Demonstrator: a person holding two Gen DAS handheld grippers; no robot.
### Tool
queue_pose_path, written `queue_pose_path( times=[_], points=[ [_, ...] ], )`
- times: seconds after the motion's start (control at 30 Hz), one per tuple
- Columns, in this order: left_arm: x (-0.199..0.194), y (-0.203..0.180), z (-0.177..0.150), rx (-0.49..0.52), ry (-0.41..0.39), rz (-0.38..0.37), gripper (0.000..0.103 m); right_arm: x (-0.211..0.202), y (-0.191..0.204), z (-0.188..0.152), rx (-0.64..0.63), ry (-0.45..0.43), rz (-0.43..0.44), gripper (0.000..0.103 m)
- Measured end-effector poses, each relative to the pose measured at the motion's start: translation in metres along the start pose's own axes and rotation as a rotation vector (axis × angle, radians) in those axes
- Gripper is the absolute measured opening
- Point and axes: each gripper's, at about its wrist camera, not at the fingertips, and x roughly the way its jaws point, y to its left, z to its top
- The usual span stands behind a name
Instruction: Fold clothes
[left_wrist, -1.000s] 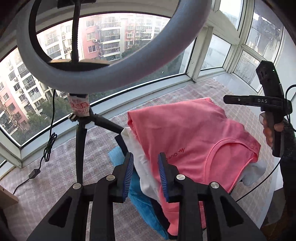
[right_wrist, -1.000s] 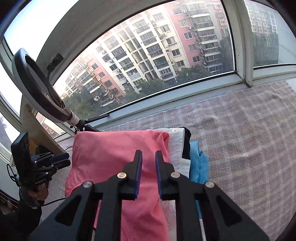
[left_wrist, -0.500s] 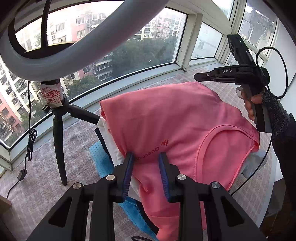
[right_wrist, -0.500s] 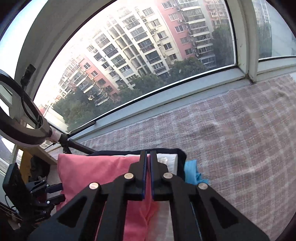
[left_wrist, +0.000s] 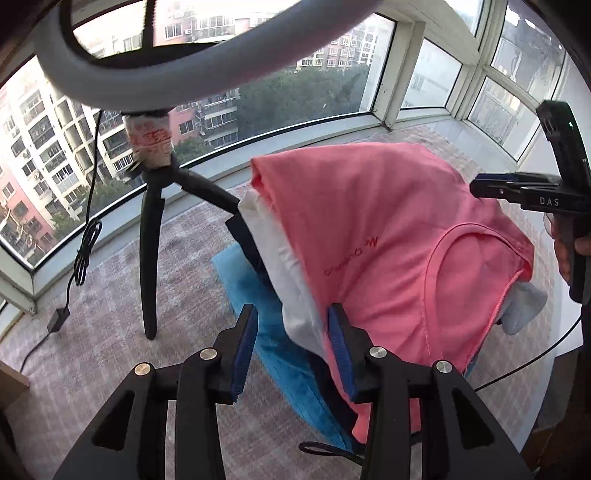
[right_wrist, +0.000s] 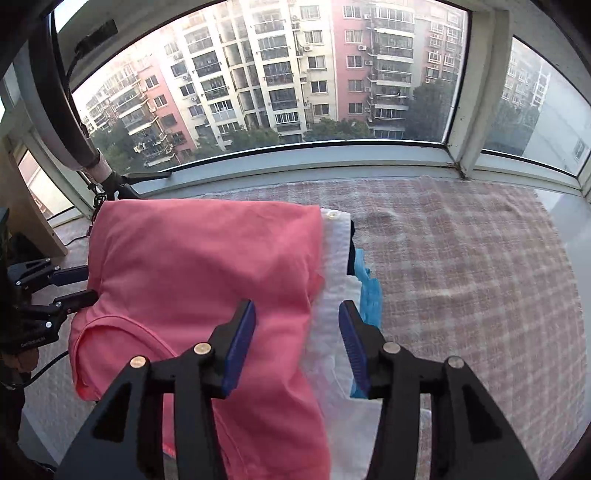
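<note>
Two grippers have just opened, and neither grips cloth. Between the left gripper (left_wrist: 291, 345)'s parted fingers show white and blue layers of the clothes stack. The right gripper (right_wrist: 297, 341) straddles the pink shirt (right_wrist: 207, 258)'s edge on top of the stack, on the checked cloth (right_wrist: 461, 258).

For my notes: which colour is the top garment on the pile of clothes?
Pink. The top garment shows best in the left wrist view.

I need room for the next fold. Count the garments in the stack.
4 for sure: pink shirt on top, white one under it, a dark one below, blue one at the bottom. A grey piece at the far side may be a fifth.
</note>
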Motion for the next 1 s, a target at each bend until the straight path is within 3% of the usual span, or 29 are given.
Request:
queue_pose_path(
  times=[0.07,0.17,0.23,0.3,0.37,0.43,0.53,0.67,0.73,0.8,1.0],
  points=[
    [-0.018,0.004,-0.009,-0.031,-0.025,-0.007,0.036,-0.033,-0.001,-0.018,0.069,-0.064,0.026,0.054],
    [-0.037,-0.016,-0.015,0.000,-0.081,-0.067,0.037,-0.056,0.023,-0.042,0.045,-0.116,0.053,0.061],
    [-0.041,-0.038,-0.018,0.047,-0.107,-0.096,0.042,-0.049,0.040,-0.051,0.027,-0.101,0.039,0.061],
    [-0.029,-0.051,-0.023,0.063,-0.071,-0.155,0.045,-0.036,0.047,-0.059,0.045,-0.033,0.045,0.061],
    [-0.011,-0.057,-0.034,0.067,0.020,-0.088,0.042,-0.030,0.046,-0.072,0.068,0.042,-0.008,0.061],
    [-0.021,-0.051,-0.053,0.046,0.039,-0.077,0.042,-0.048,0.044,-0.086,0.121,0.056,-0.044,0.061],
    [-0.072,-0.038,-0.087,0.008,-0.022,-0.059,0.047,-0.102,0.060,-0.114,0.170,-0.060,-0.047,0.061],
    [-0.141,-0.027,-0.125,-0.011,-0.112,0.043,0.079,-0.146,0.116,-0.151,0.148,-0.157,-0.052,0.065],
    [-0.169,-0.023,-0.142,-0.010,-0.142,0.068,0.079,-0.156,0.146,-0.167,0.154,-0.177,0.007,0.066],
    [-0.187,-0.022,-0.154,0.002,-0.161,0.102,0.079,-0.162,0.176,-0.182,0.176,-0.182,0.006,0.066],
    [-0.231,-0.004,-0.195,0.022,-0.182,0.111,0.079,-0.183,0.255,-0.214,0.154,-0.211,-0.162,0.066]
  ],
)
